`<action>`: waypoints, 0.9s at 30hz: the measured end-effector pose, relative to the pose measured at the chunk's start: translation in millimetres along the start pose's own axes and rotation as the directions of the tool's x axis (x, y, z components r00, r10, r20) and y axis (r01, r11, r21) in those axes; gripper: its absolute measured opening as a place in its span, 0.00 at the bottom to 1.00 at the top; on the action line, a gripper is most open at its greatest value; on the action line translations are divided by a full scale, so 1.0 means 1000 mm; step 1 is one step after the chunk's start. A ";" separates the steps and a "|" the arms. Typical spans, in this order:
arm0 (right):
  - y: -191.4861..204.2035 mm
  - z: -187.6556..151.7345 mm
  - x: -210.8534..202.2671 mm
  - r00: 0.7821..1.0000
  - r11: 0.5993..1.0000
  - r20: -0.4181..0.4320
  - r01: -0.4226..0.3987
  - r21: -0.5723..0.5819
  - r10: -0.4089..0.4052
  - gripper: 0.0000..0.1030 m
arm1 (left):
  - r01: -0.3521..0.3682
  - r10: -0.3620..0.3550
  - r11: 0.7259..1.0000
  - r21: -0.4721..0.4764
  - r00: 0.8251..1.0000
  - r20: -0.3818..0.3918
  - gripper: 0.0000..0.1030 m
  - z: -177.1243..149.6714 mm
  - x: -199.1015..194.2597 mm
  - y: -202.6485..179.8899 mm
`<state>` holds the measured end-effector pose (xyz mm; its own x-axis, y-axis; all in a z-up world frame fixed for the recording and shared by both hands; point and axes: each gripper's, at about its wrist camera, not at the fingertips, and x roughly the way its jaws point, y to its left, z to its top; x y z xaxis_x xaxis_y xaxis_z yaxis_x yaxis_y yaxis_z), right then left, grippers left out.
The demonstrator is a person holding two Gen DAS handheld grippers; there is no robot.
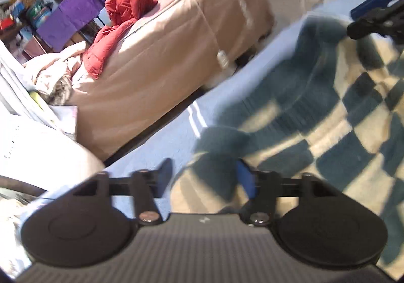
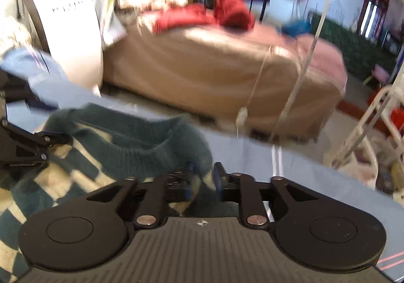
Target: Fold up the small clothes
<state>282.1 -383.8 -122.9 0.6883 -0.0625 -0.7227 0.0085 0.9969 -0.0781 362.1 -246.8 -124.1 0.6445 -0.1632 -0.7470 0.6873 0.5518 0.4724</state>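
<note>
Sweater (image 1: 315,116), checked in teal and cream with a plain teal collar band, lies spread on the blue-covered counter (image 1: 156,146). In the right wrist view the sweater (image 2: 121,141) fills the lower left, its collar rim raised in a curved ridge.

Left tool (image 1: 204,177): jaws stand moderately apart. Between them lies the sweater's edge, a dark fold and a cream patch. The pads do not press on the cloth; the left blue pad sits over bare counter, the right one over the knit. Frame is blurred.

Right tool (image 2: 203,177): jaws stand narrower, with a clear gap. Teal collar cloth lies just ahead of and between the fingers; no pad is seen pressing on it. The counter (image 2: 303,177) shows bare to the right.

Each tool appears in the other's view: the right tool (image 1: 373,17) at top right over the sweater's far edge, the left tool (image 2: 27,141) at the left border, touching or just above the knit; which cannot be told.

Beyond the counter stands a bed (image 1: 156,75) in a tan cover, with a red jacket (image 1: 118,27) on it.
</note>
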 end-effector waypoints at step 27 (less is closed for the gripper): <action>0.058 -0.267 -0.218 0.962 0.917 -0.172 -0.135 0.374 0.212 0.97 | 0.303 -0.381 0.796 -0.524 0.924 -0.043 0.58 -0.321 -0.212 -0.061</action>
<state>-61.1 -324.7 -153.8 0.5389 0.1431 -0.8301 0.1862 0.9408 0.2831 76.5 16.4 -144.7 0.3192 -0.3253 -0.8901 0.5673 0.8179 -0.0955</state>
